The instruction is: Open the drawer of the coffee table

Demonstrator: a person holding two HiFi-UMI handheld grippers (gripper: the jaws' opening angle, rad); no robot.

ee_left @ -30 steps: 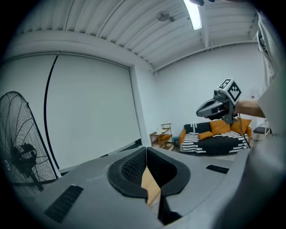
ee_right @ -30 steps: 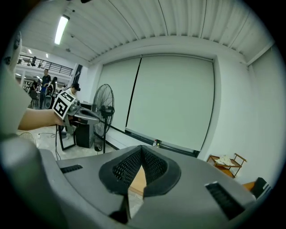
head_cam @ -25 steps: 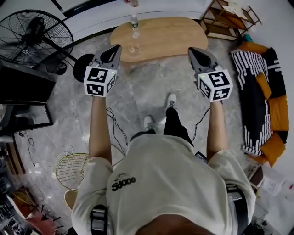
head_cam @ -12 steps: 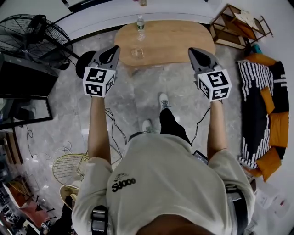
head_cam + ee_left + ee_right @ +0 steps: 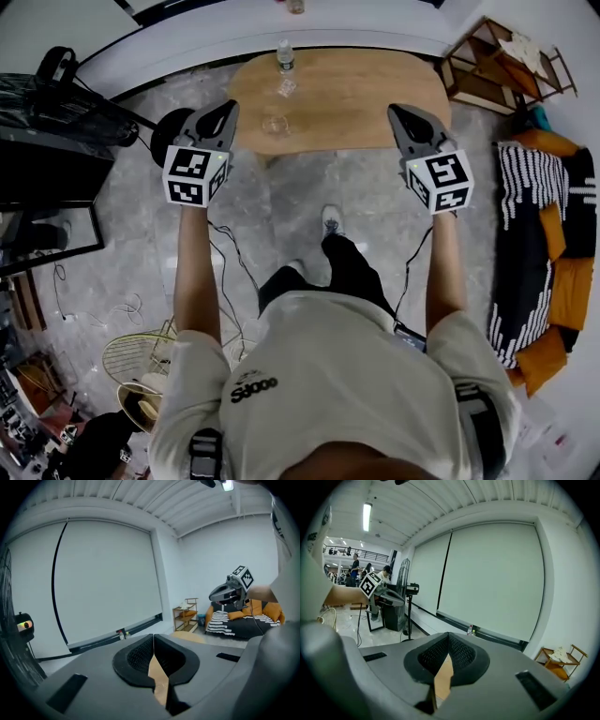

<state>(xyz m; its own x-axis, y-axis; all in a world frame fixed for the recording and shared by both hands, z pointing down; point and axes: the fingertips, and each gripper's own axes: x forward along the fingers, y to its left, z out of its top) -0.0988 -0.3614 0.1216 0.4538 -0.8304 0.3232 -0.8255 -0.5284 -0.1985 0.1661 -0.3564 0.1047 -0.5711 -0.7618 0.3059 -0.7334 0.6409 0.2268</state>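
The coffee table [image 5: 347,89] is an oval wooden top at the upper middle of the head view; no drawer shows in any view. My left gripper [image 5: 228,107] is held out in front with its tip at the table's near left edge, jaws shut on nothing. My right gripper [image 5: 398,112] reaches the table's near right edge, also shut and empty. In the left gripper view the closed fingertips [image 5: 153,637] meet, with a strip of wooden table [image 5: 158,681] showing under them. The right gripper view shows the same: fingertips [image 5: 448,635] together over wood [image 5: 443,679].
A plastic bottle [image 5: 285,58] and a clear glass [image 5: 275,124] stand on the table's left part. A fan base [image 5: 169,131] and dark cabinet [image 5: 47,150] are at the left, a wooden shelf [image 5: 506,56] and striped sofa [image 5: 544,234] at the right. Cables [image 5: 230,258] lie on the floor.
The person has stepped toward the table, which now sits lower and larger in the head view. Both grippers have moved forward and down to its near edge, still shut. The fan has slid out of view.
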